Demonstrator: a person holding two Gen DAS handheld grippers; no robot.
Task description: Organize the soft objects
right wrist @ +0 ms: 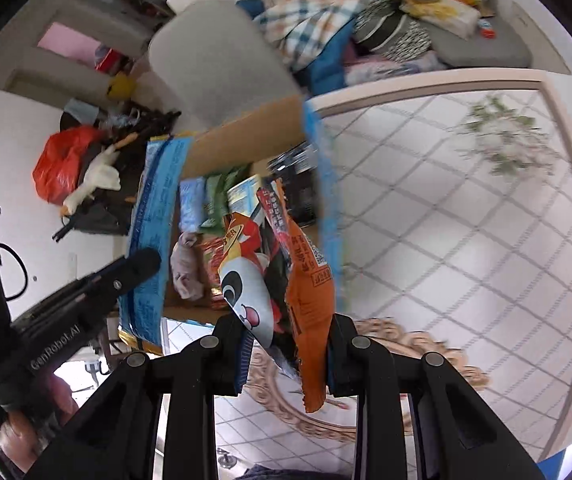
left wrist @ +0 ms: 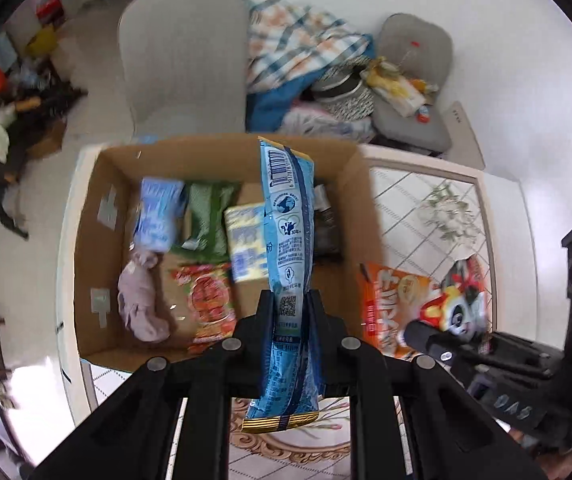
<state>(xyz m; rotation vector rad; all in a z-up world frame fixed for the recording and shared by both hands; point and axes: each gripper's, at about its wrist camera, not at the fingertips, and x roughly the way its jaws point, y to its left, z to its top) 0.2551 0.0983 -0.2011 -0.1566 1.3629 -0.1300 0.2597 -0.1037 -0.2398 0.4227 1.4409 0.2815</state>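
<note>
A long blue packet (left wrist: 287,264) is pinched in the jaws of the left gripper (left wrist: 290,300) above the open cardboard box (left wrist: 98,184) on the table (left wrist: 425,200). An orange snack bag (right wrist: 286,280) is clamped by the right gripper (right wrist: 286,328) beside the box.

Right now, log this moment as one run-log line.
left claw: shut on blue packet over cardboard box | right claw: shut on orange panda snack bag
</note>
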